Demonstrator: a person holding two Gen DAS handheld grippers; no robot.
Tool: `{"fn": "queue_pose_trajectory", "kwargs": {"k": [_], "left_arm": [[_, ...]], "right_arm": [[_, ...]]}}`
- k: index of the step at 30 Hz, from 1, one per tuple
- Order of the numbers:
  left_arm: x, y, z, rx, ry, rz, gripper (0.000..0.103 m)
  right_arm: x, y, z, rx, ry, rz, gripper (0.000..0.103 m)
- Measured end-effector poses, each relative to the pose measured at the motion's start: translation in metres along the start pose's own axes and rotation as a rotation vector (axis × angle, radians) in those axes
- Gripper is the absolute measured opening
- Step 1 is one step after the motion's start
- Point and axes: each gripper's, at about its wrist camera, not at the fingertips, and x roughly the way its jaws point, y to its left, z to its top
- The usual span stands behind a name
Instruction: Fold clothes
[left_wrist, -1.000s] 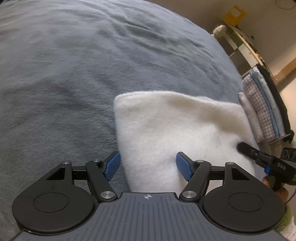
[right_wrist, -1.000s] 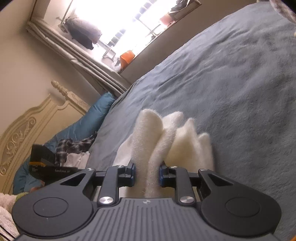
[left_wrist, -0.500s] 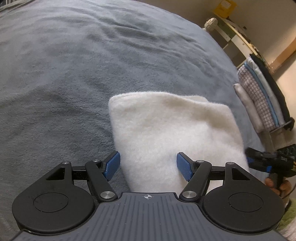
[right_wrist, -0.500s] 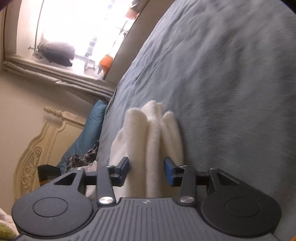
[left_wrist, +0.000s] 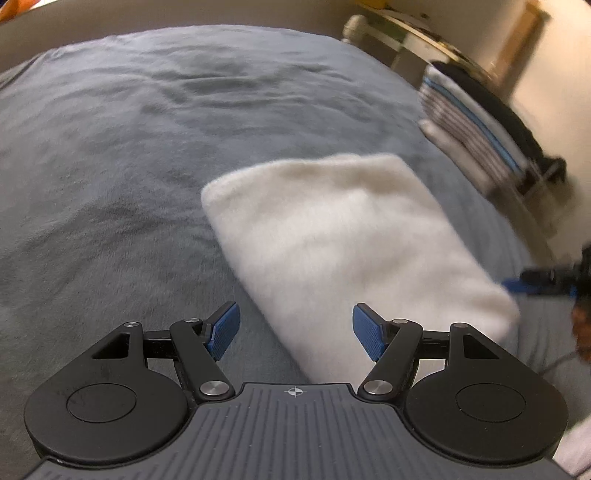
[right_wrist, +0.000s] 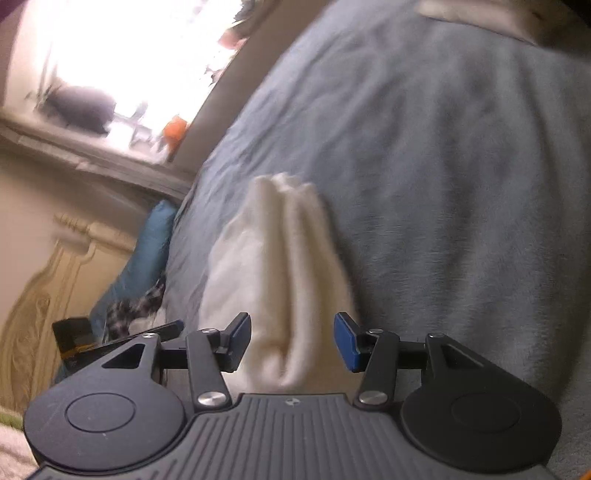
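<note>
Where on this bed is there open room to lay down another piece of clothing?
The grey blanket lies bare over the whole stretch left of and beyond the folded white fleece. It is crowded to the right, where the bed's edge meets a rack of folded laundry, and near the headboard, where a blue pillow and a checked garment lie.

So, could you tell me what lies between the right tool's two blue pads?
The folded white fleece cloth, its layered edge showing in the right wrist view; neither pad grips it.

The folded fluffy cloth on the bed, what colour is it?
White, or cream: the folded cloth shows best in the left wrist view, against the grey-blue blanket.
</note>
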Motion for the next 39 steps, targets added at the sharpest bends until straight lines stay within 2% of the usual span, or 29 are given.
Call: {"fn": "queue_pose_trajectory", "kwargs": {"k": [4, 7, 10, 13, 15, 17, 19, 22, 25, 30, 36, 39], "left_arm": [[-0.014, -0.002, -0.033, 0.031, -0.014, -0.052, 0.068], [-0.021, -0.007, -0.062, 0.056, -0.004, -0.127, 0.069], [-0.015, -0.022, -0.089, 0.117, 0.024, -0.157, 0.069], [-0.004, -0.042, -0.107, 0.197, 0.003, -0.106, 0.069], [0.005, -0.054, -0.113, 0.237, -0.042, -0.065, 0.069], [0.015, -0.067, -0.117, 0.267, -0.082, -0.02, 0.069], [0.024, -0.08, -0.12, 0.298, -0.118, 0.068, 0.069], [0.038, -0.1, -0.125, 0.38, -0.176, 0.215, 0.07], [0.048, -0.111, -0.127, 0.386, -0.212, 0.296, 0.074], [0.051, -0.113, -0.135, 0.415, -0.265, 0.357, 0.075], [0.027, -0.108, -0.14, 0.357, -0.319, 0.423, 0.074], [0.028, -0.103, -0.144, 0.34, -0.283, 0.429, 0.074]], "right_arm": [[0.011, 0.013, -0.005, 0.01, 0.054, -0.047, 0.063], [0.013, 0.016, -0.012, 0.04, 0.072, -0.055, 0.07], [0.016, 0.016, -0.018, 0.055, 0.085, -0.079, 0.07], [0.022, 0.015, -0.021, 0.093, 0.072, -0.091, 0.07], [0.024, 0.011, -0.024, 0.123, 0.057, -0.08, 0.067], [0.029, 0.012, -0.026, 0.125, 0.052, -0.087, 0.053], [0.031, 0.013, -0.028, 0.124, 0.044, -0.087, 0.042], [0.032, 0.014, -0.031, 0.129, 0.027, -0.081, 0.033], [0.033, 0.015, -0.034, 0.133, 0.01, -0.075, 0.029], [0.035, 0.015, -0.039, 0.139, -0.017, -0.065, 0.024], [0.03, 0.011, -0.041, 0.138, -0.054, -0.076, 0.019], [0.032, 0.005, -0.046, 0.153, -0.052, -0.073, 0.018]]}}
